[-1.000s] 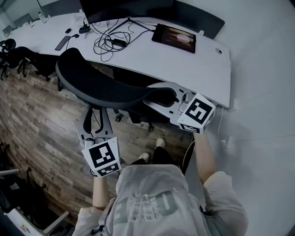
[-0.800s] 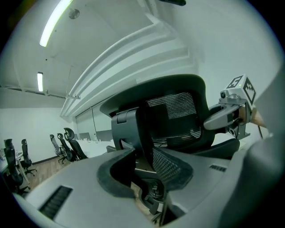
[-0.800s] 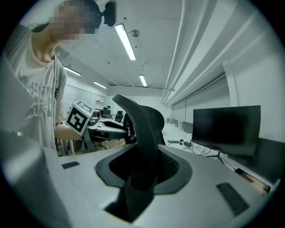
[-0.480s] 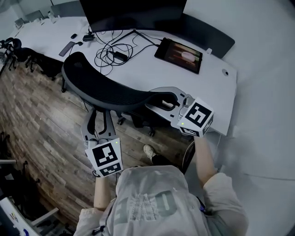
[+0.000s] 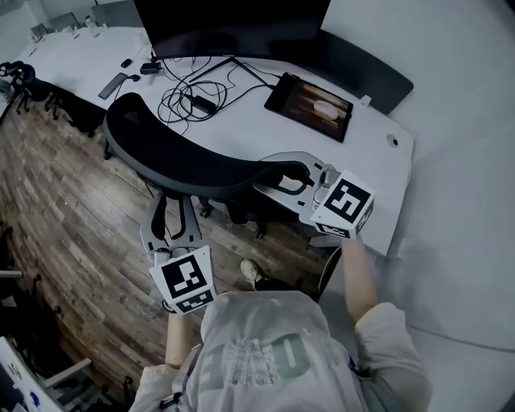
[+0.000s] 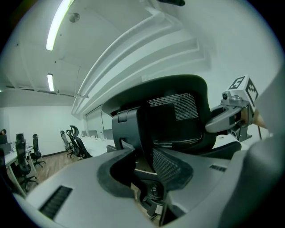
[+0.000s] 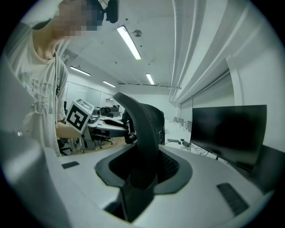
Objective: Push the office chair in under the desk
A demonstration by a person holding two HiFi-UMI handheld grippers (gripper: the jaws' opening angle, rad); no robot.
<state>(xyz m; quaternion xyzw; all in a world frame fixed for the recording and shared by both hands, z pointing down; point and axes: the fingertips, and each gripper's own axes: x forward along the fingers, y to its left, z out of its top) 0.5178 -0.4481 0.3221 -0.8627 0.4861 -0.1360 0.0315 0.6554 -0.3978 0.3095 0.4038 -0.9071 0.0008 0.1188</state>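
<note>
From above, the black mesh office chair point(image 5: 177, 157) stands with its backrest toward me and its seat under the white desk point(image 5: 257, 121). My left gripper point(image 5: 171, 208) is shut on the chair's back frame below the backrest's left part. In the left gripper view the pads of the left gripper point(image 6: 149, 171) clamp a dark strut of the chair point(image 6: 178, 116). My right gripper point(image 5: 269, 171) is shut on the backrest's right edge. In the right gripper view the chair's edge point(image 7: 142, 133) runs upright between the pads of the right gripper point(image 7: 144, 173).
On the desk are a dark monitor point(image 5: 233, 24), a tablet point(image 5: 310, 96), tangled cables point(image 5: 189, 100) and a remote point(image 5: 110, 84). Other office chairs point(image 5: 16, 80) stand at the far left on the wooden floor point(image 5: 72, 217). A white wall point(image 5: 467, 201) borders the desk's right end.
Both grippers and the chair have moved forward toward the desk, whose near edge now lies closer to me. One foot has stepped forward. Both grips are unchanged.
</note>
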